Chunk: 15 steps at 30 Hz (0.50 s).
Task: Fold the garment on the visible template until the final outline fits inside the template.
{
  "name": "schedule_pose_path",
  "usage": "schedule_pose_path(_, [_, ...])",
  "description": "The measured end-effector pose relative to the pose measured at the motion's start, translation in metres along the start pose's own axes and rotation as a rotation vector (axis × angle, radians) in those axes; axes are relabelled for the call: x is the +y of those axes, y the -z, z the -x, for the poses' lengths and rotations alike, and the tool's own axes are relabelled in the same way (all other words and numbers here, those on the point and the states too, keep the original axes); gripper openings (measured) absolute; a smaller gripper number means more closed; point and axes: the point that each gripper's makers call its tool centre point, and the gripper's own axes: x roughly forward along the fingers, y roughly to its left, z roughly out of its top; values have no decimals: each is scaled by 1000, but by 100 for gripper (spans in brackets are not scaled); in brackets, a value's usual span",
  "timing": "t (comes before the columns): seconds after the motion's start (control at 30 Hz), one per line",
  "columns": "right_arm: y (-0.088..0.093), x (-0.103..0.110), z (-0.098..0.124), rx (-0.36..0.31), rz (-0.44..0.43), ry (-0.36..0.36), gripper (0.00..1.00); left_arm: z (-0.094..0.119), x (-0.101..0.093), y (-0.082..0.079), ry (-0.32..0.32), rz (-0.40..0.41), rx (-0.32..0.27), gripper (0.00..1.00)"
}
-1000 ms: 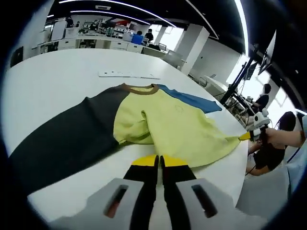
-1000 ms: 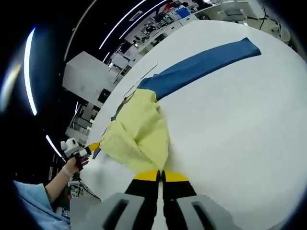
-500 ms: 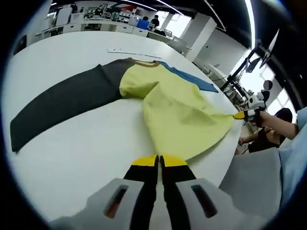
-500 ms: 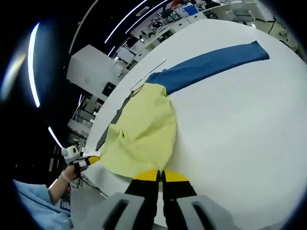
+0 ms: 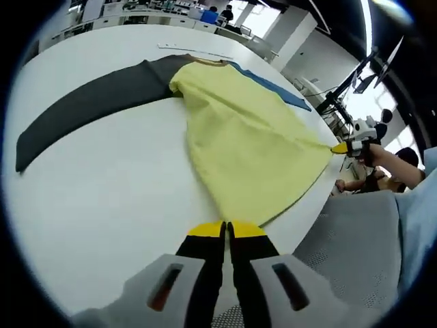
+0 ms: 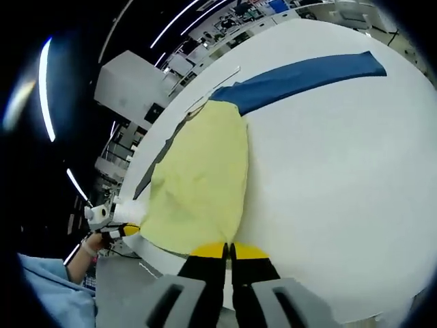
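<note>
White tabletop carried a shirt spread flat, its yellow body running from the collar toward the near edge, where the hem lay just at the rim. A dark grey sleeve stretched across bare tabletop toward one side, and a blue sleeve reached the opposite way, ending short of the far rim. Wide bare surface lay on both sides of the yellow body.

In the left gripper view, the left gripper had its fingers together at the near edge, at the hem; whether cloth sat between them could not be told. The right gripper showed there at the tabletop's edge, its yellow tip on a hem corner pulled to a point.

In the right gripper view, the right gripper had its fingers together at the hem; a grip on cloth could not be confirmed. The left gripper met the other hem corner at the tabletop's edge. Desks and ceiling light strips filled the background.
</note>
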Motion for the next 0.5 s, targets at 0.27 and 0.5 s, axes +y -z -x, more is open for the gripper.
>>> schedule_pose_path(0.27, [5,-5,-2,25,35,25,0,-1,-1,16,-32,-19,44,0])
schedule_pose_path(0.5, [14,-10,-5,64,78,60,0,-2,-1,24,-46,-14,66,0])
